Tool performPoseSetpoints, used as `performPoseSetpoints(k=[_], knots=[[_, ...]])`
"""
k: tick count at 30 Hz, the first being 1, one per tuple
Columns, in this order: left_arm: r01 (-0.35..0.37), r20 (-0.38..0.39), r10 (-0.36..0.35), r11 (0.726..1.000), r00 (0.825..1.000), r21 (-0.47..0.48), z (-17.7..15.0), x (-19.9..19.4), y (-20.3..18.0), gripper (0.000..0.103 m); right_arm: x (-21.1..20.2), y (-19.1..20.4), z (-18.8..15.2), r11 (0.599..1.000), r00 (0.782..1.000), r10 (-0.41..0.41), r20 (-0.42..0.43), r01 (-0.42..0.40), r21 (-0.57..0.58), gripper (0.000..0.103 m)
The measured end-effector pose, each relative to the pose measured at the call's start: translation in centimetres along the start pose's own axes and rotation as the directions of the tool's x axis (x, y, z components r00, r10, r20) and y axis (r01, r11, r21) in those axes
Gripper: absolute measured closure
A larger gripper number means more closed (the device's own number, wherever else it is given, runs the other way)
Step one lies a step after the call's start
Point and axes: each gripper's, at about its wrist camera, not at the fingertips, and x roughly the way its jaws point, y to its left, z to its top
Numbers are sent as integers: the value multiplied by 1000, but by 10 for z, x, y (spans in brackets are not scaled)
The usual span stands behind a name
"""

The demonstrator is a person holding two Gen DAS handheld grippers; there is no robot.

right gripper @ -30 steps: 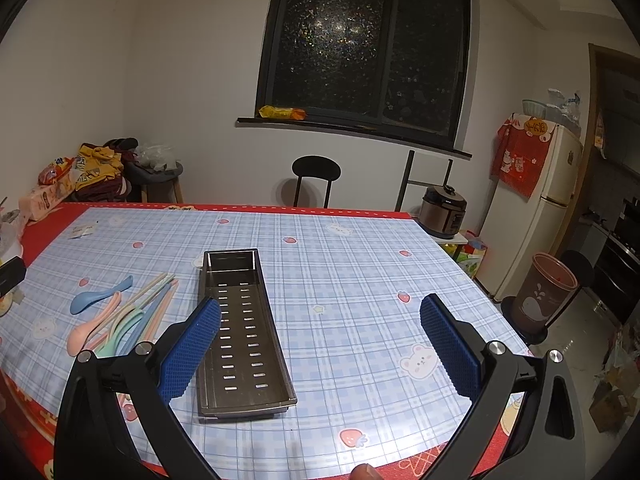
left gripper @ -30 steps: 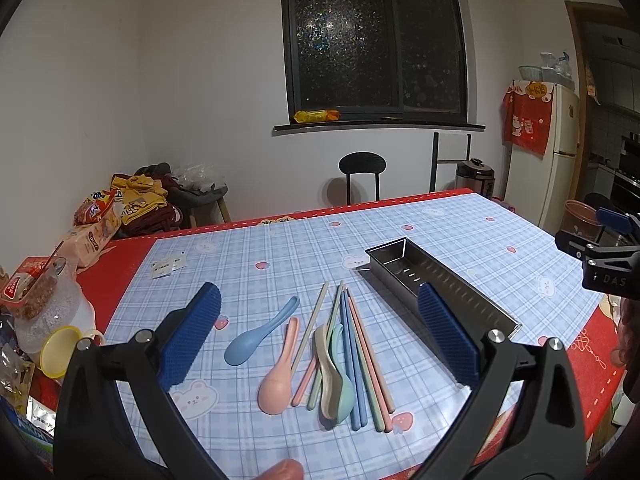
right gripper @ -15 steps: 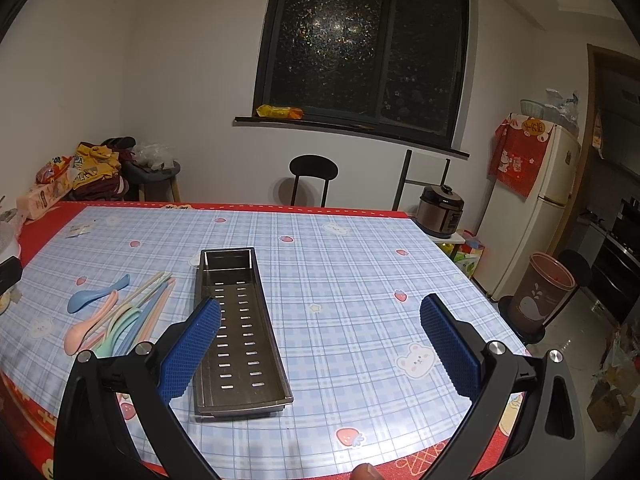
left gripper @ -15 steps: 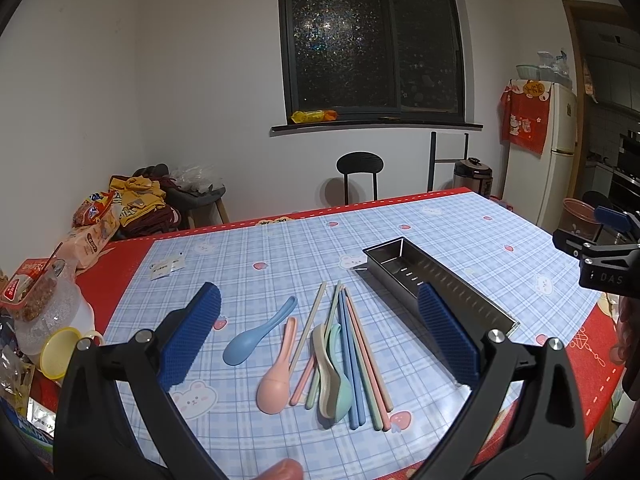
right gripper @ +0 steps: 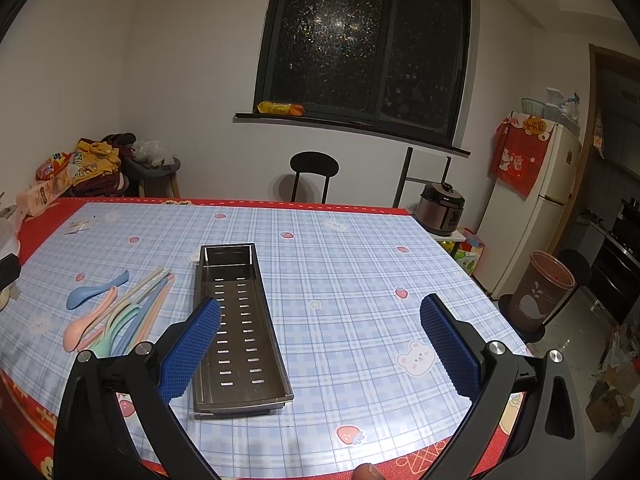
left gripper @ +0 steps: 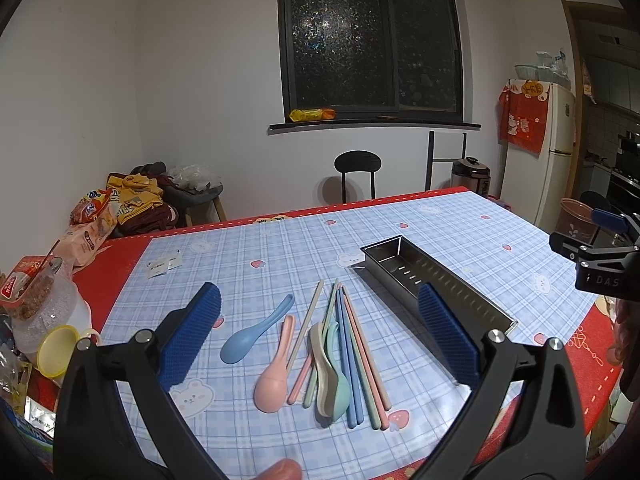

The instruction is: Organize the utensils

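Left gripper (left gripper: 318, 334): mine, held above the near table edge; jaws spread wide, blue pads (left gripper: 191, 336) holding nothing.
Right gripper (right gripper: 320, 346): also mine, jaws spread wide, nothing between the pads; hangs over the near end of the tray. From the left wrist view its black frame shows at the far right edge.
Table (right gripper: 360, 264): blue plaid cloth with bear and strawberry prints, red border.
Tray (right gripper: 236, 320): long steel bin with slotted floor, lying flat, nothing in it. It sits to the right of the utensils, apart from them.
Utensils: all loose on the cloth, none in the tray.
Blue spoon (left gripper: 256, 330): leftmost, lying alone, bowl toward me.
Pink spoon (left gripper: 276, 376): just beside the blue one, bowl toward me.
Green spoon (left gripper: 334, 376): lies on top of the chopsticks, nested with a cream spoon (left gripper: 318, 360).
Chopsticks (left gripper: 356, 352): pastel bundle in cream, green, blue and pink, roughly parallel, fanning a little at the far tips; exact count I cannot tell.
Left table edge: clear jar of snacks (left gripper: 36, 300) and a yellow cup (left gripper: 60, 350).
Paper slips (left gripper: 164, 266): small, on the cloth far left.
Background: black stool (right gripper: 314, 174) past the table, dark window behind it.
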Motion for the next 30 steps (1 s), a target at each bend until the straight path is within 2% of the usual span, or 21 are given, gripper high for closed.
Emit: performPoseSetpoints(k=[17, 21, 24, 28, 30], knots=[[14, 0, -14, 1000, 1000, 3, -1, 1, -1, 6, 0, 1, -1, 1000, 1000, -3, -3, 3, -1, 5], [49, -30, -50, 999, 998, -14, -2, 8, 5, 6, 1, 1, -1, 1000, 1000, 1, -6, -1, 0, 5], [78, -52, -80, 996, 995, -41, -4, 14, 12, 6, 4, 2, -1, 1000, 999, 29, -12, -29, 10, 5], [70, -40, -72, 996, 997, -48, -8, 16, 22, 6, 12, 4, -4, 990, 990, 135, -31, -133, 51, 5], [82, -15, -83, 993, 996, -84, -10, 16, 33, 6, 16, 8, -6, 977, 979, 202, -34, -199, 72, 5]])
